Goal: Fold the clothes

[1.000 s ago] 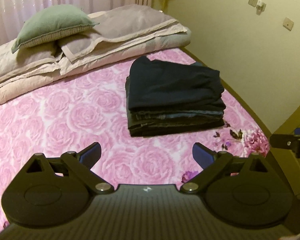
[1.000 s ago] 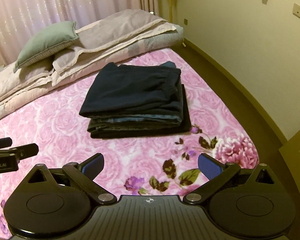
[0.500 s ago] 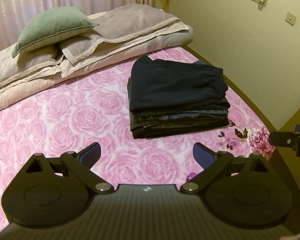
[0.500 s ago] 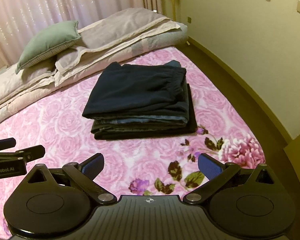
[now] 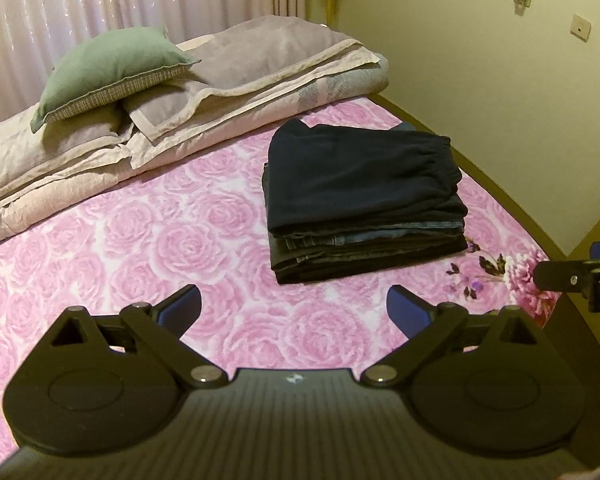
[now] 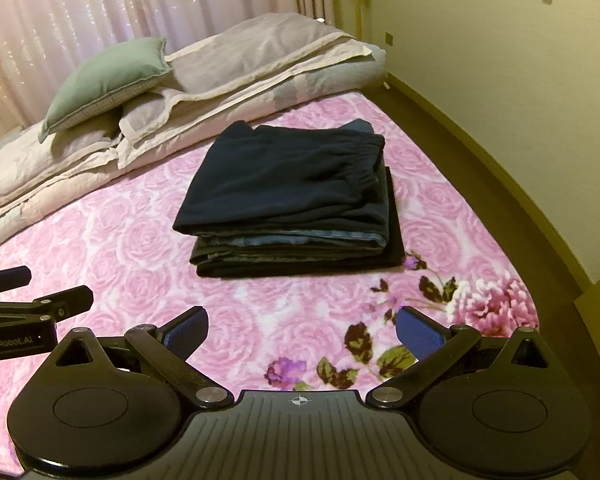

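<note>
A stack of folded dark clothes (image 5: 360, 200) lies on the pink rose bedspread (image 5: 160, 248), dark navy trousers on top. It also shows in the right wrist view (image 6: 292, 200). My left gripper (image 5: 294, 306) is open and empty, above the bedspread short of the stack. My right gripper (image 6: 302, 328) is open and empty, also short of the stack. The right gripper's tip shows at the right edge of the left wrist view (image 5: 572, 278). The left gripper shows at the left edge of the right wrist view (image 6: 32, 304).
A folded quilt and pillows (image 5: 220, 92) with a green cushion (image 5: 112, 68) lie at the head of the bed. Curtains (image 6: 140, 8) hang behind. A wall (image 5: 500, 100) and dark floor strip (image 6: 480, 140) run along the bed's right side.
Both grippers have drifted slightly, so the stack sits a little lower and nearer in both views. Both stay open and empty. The stack has not moved.
</note>
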A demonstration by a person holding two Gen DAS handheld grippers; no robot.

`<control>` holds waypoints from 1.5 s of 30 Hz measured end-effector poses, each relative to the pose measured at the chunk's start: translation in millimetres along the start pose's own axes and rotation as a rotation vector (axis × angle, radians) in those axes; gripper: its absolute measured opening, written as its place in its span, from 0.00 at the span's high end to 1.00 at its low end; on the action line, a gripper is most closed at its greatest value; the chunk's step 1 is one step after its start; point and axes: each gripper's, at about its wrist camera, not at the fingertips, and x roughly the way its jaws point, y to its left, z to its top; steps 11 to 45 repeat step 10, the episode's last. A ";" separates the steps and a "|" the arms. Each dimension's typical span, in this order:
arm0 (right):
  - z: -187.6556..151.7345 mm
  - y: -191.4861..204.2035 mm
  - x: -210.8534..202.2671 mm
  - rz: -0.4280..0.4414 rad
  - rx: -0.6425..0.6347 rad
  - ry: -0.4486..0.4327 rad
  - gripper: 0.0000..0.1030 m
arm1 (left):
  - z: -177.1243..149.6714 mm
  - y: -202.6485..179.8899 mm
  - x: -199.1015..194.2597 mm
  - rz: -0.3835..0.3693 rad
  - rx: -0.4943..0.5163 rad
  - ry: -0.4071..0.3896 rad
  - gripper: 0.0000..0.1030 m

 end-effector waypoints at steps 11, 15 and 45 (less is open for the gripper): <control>-0.1 -2.7 1.7 0.008 0.008 0.000 0.01 | 1.7 -7.9 -0.9 0.008 0.018 -0.007 0.04; -0.1 -2.7 1.7 0.008 0.008 0.000 0.01 | 1.7 -7.9 -0.9 0.008 0.018 -0.007 0.04; -0.1 -2.7 1.7 0.008 0.008 0.000 0.01 | 1.7 -7.9 -0.9 0.008 0.018 -0.007 0.04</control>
